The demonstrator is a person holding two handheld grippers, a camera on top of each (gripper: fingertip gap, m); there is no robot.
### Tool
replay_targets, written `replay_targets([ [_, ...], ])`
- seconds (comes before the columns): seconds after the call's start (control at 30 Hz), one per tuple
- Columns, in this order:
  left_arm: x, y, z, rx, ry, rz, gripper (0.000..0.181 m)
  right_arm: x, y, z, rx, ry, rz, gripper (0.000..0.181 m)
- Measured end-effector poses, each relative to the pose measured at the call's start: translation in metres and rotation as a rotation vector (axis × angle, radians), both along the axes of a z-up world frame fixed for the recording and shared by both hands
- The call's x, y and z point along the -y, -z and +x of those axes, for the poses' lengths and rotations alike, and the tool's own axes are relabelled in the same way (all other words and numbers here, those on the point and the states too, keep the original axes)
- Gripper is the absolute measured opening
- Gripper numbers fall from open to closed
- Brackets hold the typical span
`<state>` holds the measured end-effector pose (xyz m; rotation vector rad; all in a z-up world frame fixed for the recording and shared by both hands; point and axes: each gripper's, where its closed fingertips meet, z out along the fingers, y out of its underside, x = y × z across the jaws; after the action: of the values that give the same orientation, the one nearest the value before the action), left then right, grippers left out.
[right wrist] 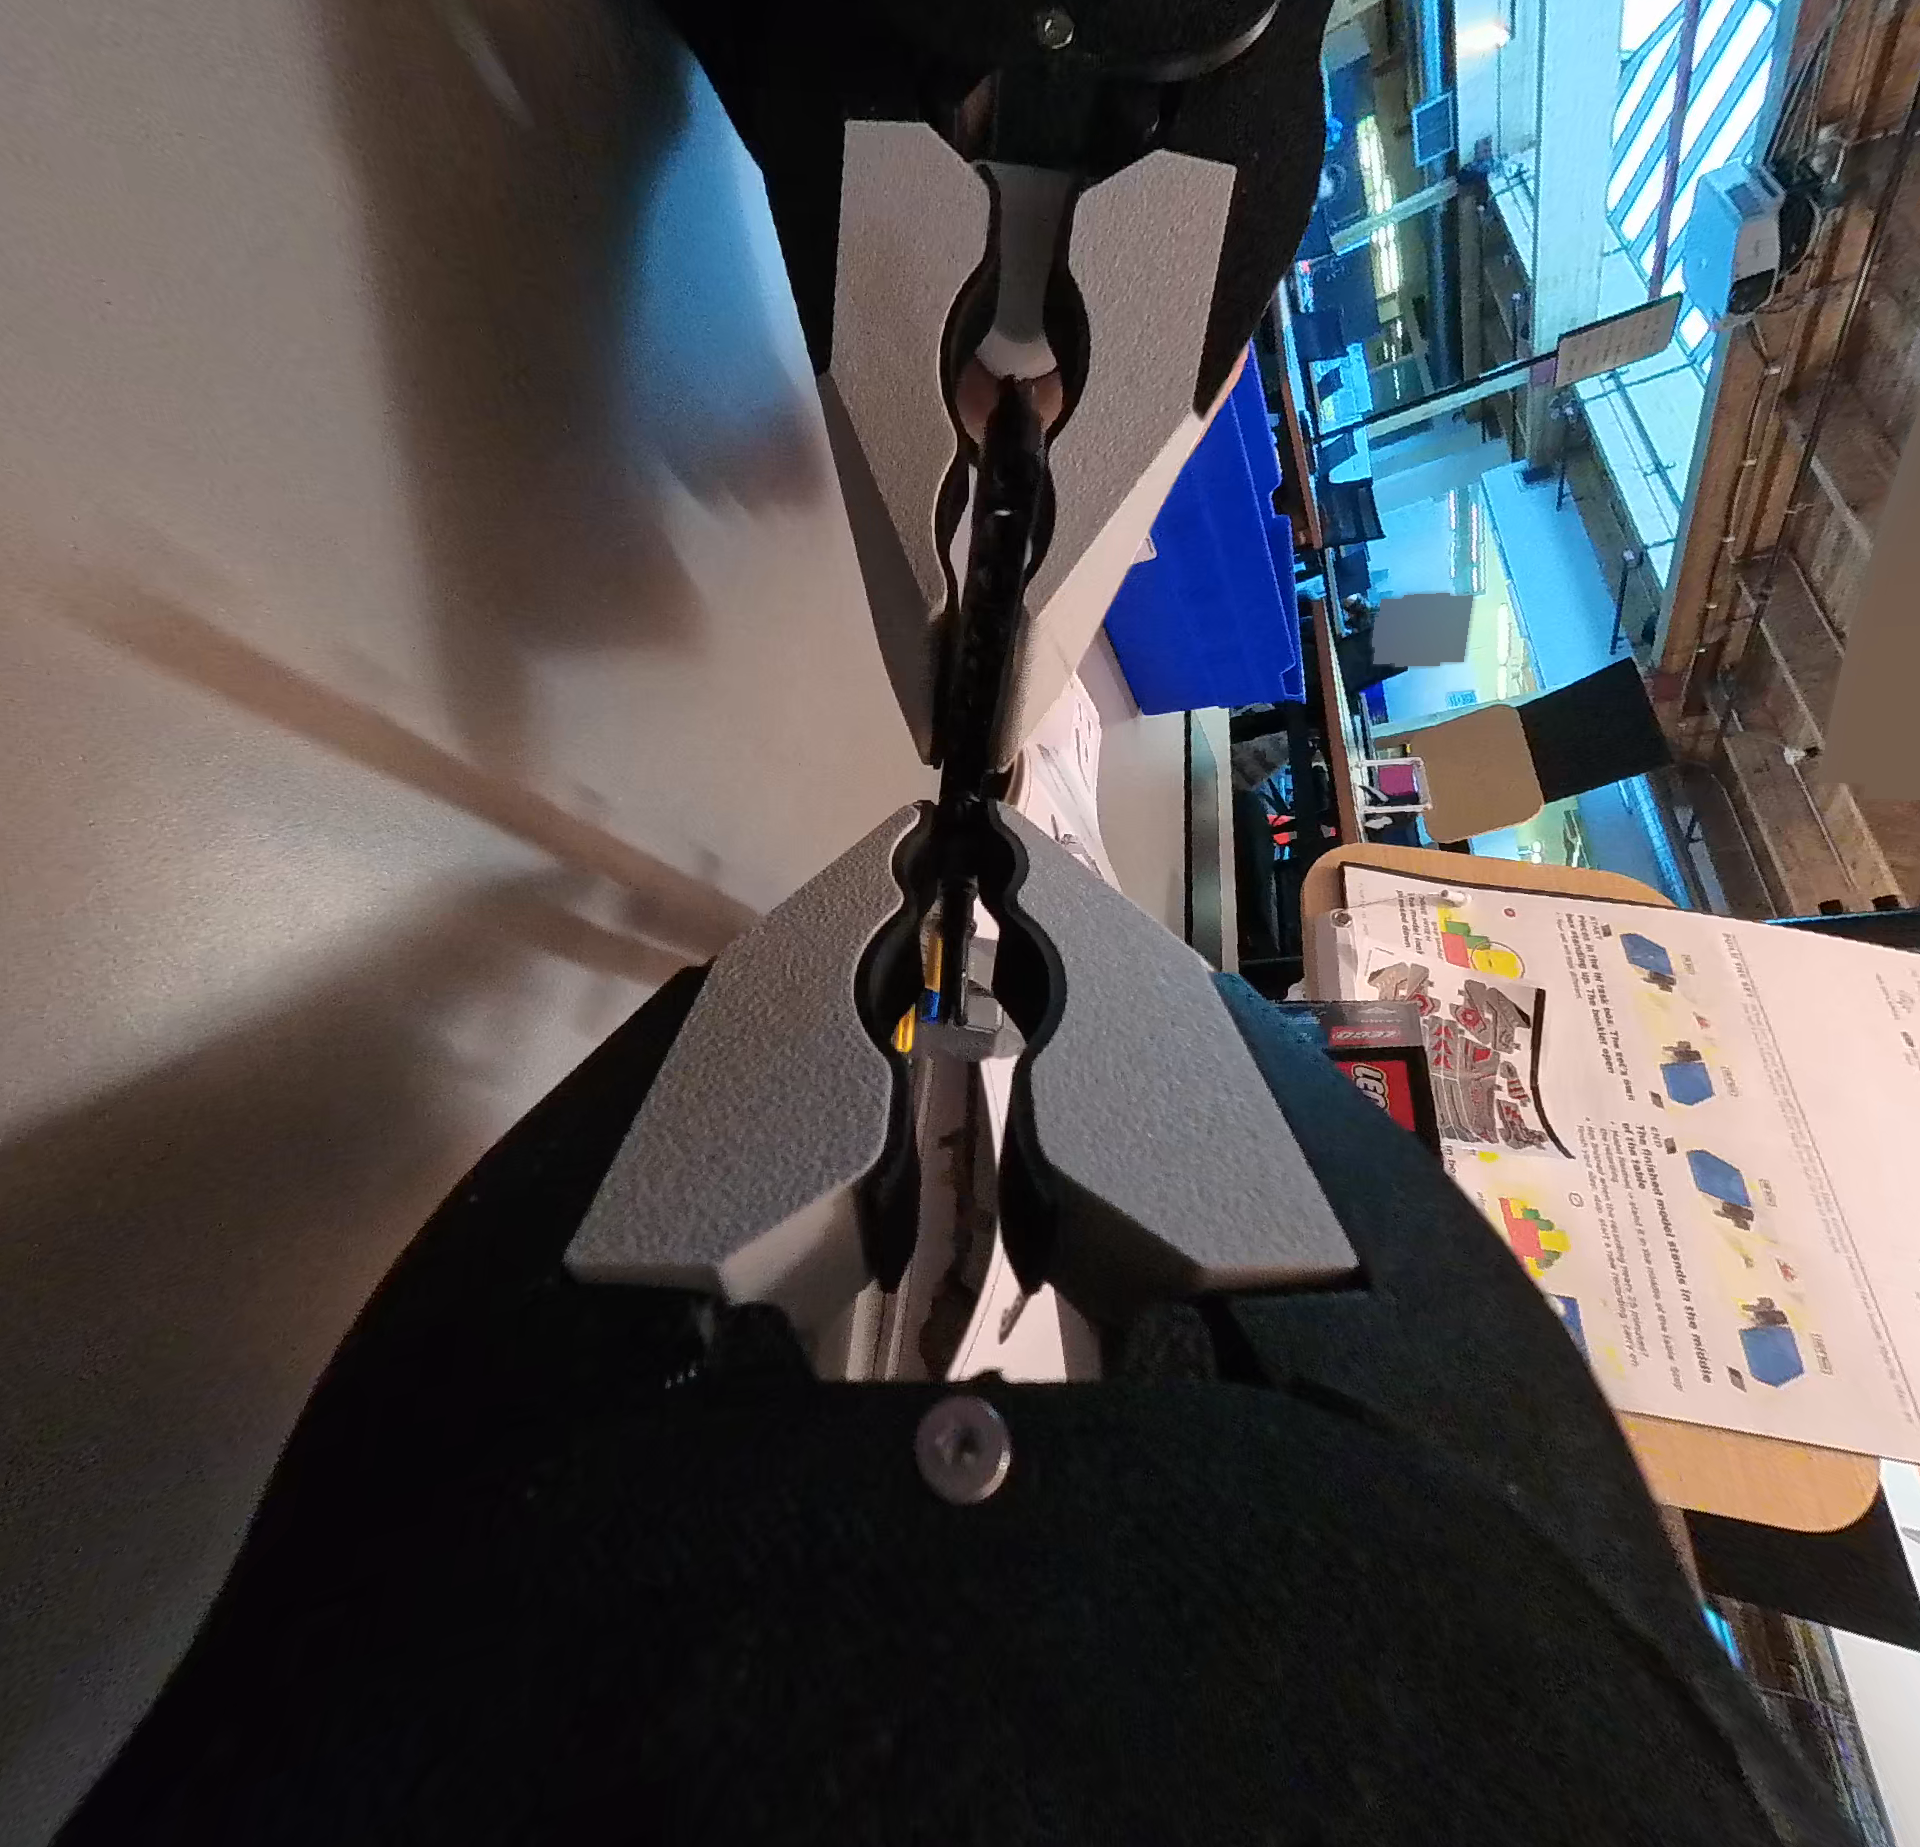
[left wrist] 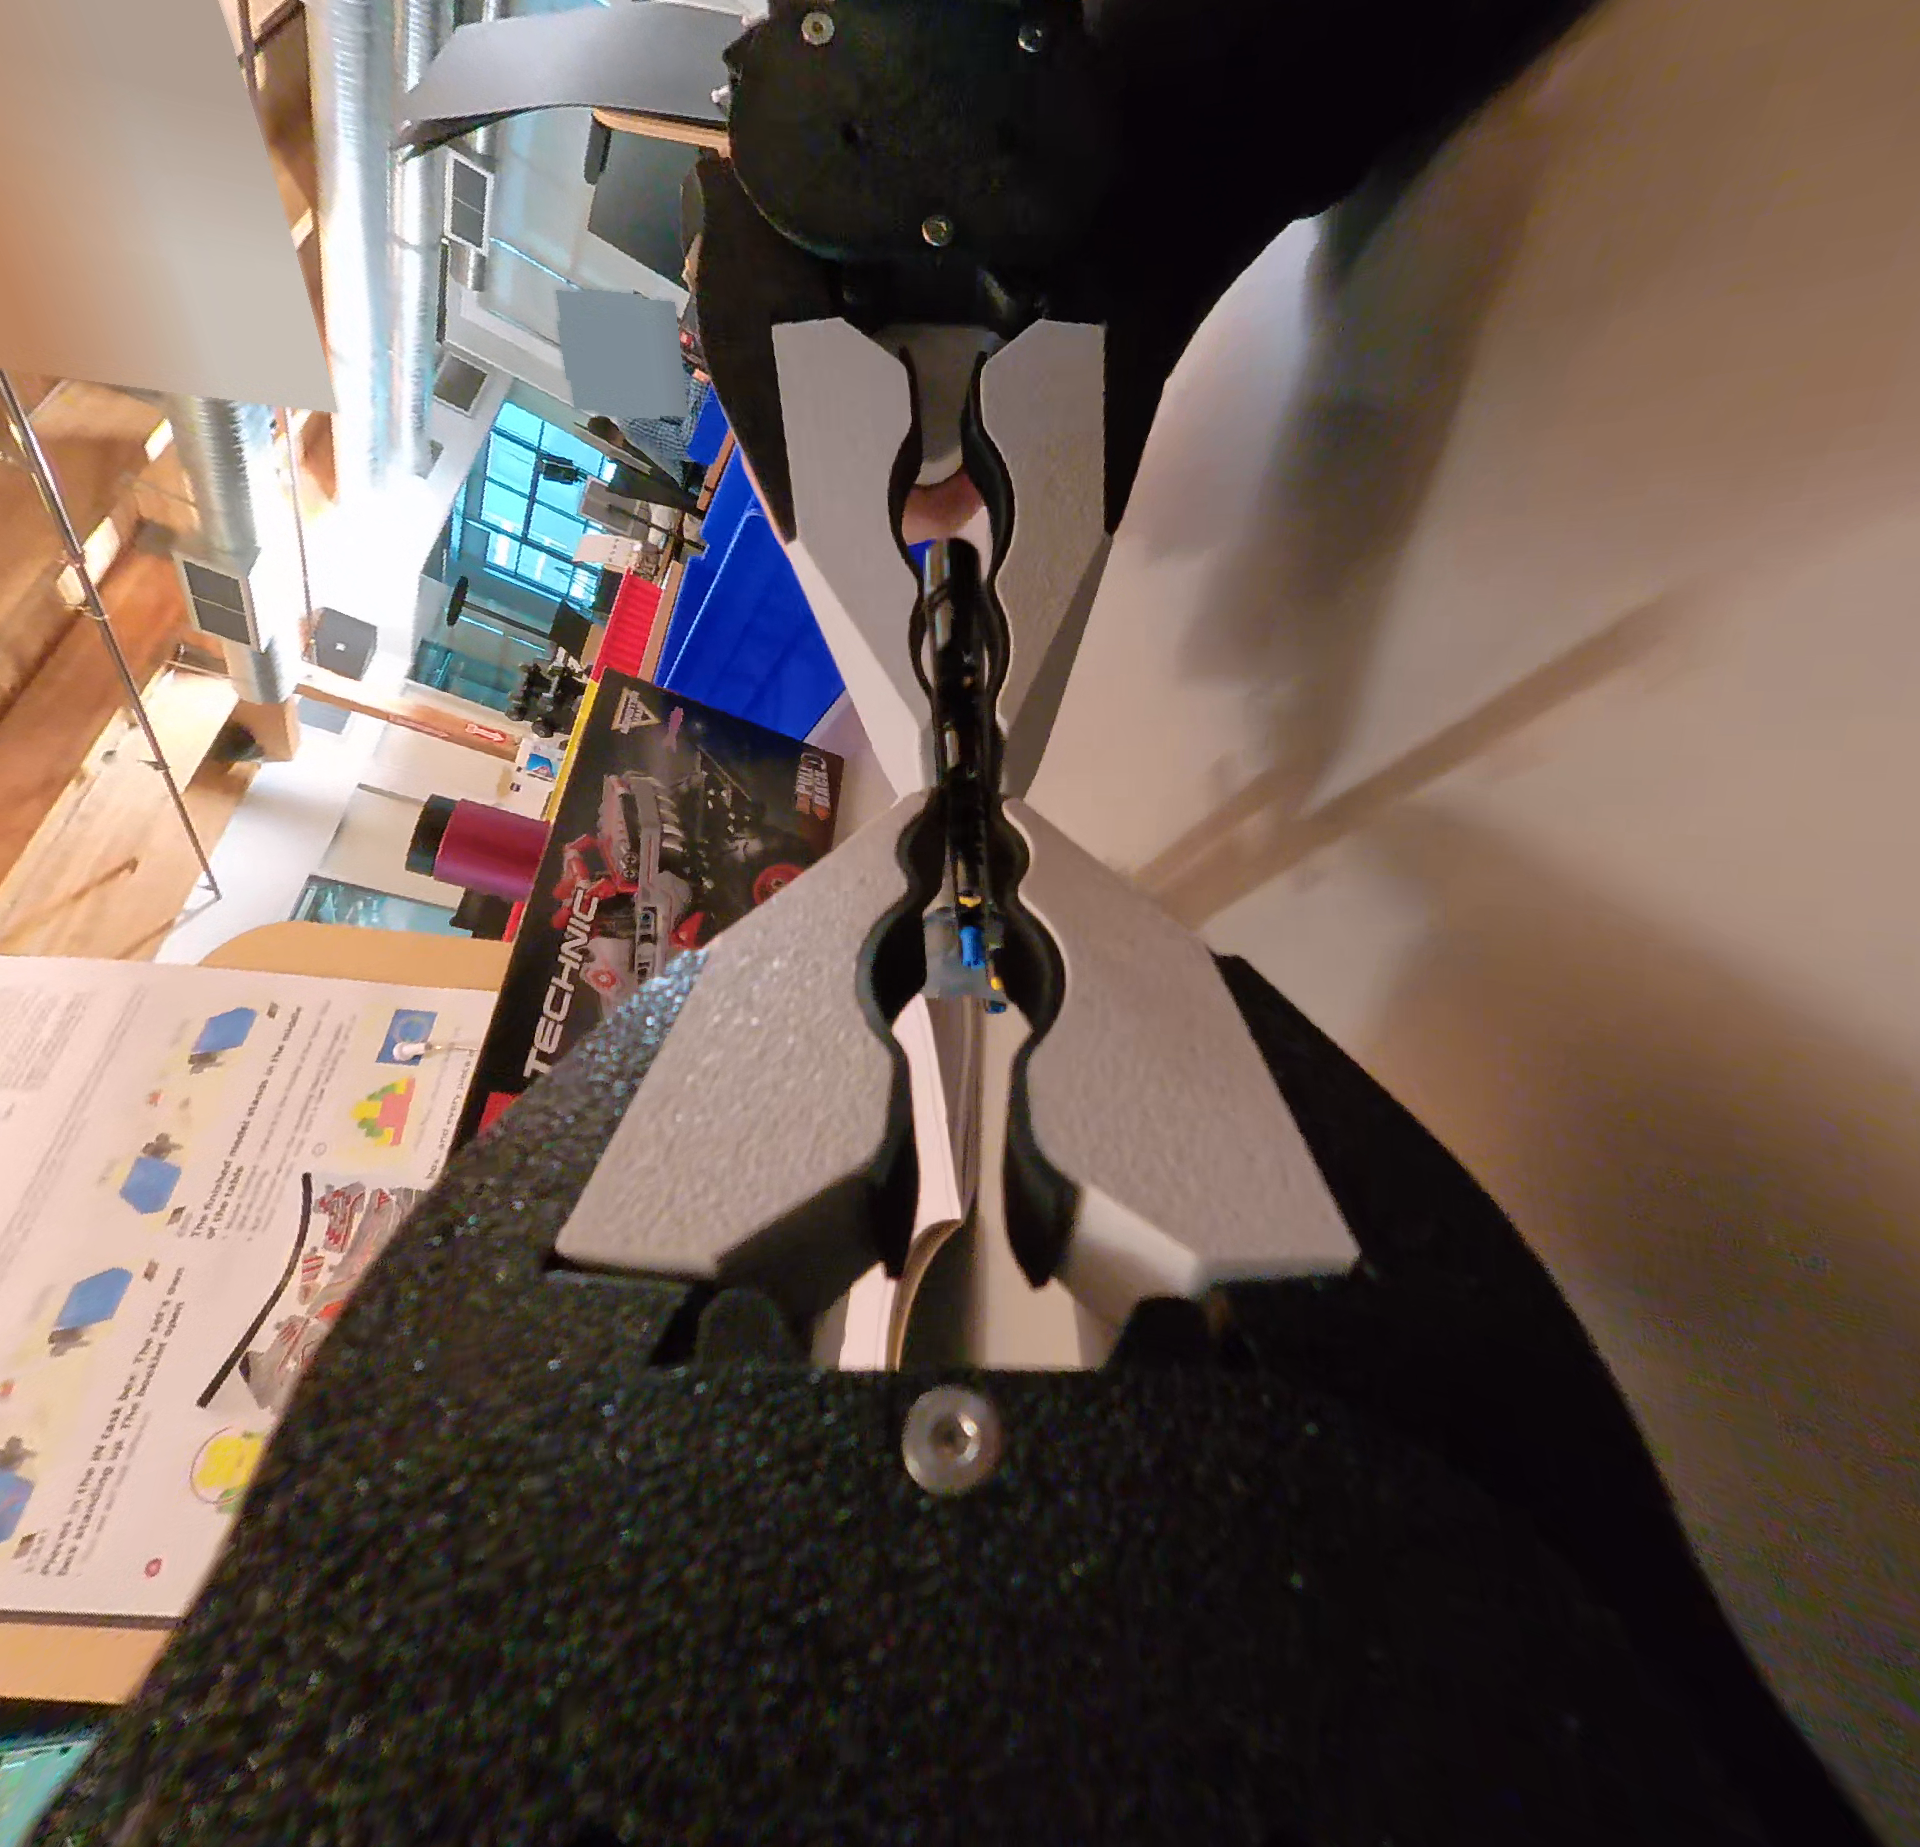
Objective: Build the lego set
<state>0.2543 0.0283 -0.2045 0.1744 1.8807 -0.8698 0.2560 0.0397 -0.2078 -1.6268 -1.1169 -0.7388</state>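
Black Technic assembly (left wrist: 961, 758) clamped end to end between two grippers, tip to tip above the white table (left wrist: 1558, 654).

Left gripper (left wrist: 961, 841) and right gripper (right wrist: 961, 831) both closed narrow on the slim studded strip, blue and yellow pins at the near end. Best done squeezing straight along the axis, no twist; hard plastic against scalloped black pads (left wrist: 894, 924), grainy grey finger faces. Set box (left wrist: 665, 862) and printed sheet (left wrist: 208, 1226) nearby.

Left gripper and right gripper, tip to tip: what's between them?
A slim black lego assembly bridges the left gripper and the right gripper; both are shut on it, and both wrist views show it.
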Motion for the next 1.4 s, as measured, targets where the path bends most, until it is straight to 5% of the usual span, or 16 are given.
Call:
replay_targets([
  [0.33,-0.004,0.005,0.000,-0.015,0.040,-0.044,0.015,-0.001,-0.002,0.000,-0.063,0.000,0.022,0.004],
  [0.43,-0.004,0.005,0.000,0.000,0.031,-0.029,0.005,-0.003,0.001,-0.005,-0.065,-0.017,0.018,0.004],
  [1.4,-0.004,-0.001,0.001,-0.021,-0.048,0.006,0.005,0.004,-0.003,-0.001,-0.008,0.047,-0.042,0.005],
])
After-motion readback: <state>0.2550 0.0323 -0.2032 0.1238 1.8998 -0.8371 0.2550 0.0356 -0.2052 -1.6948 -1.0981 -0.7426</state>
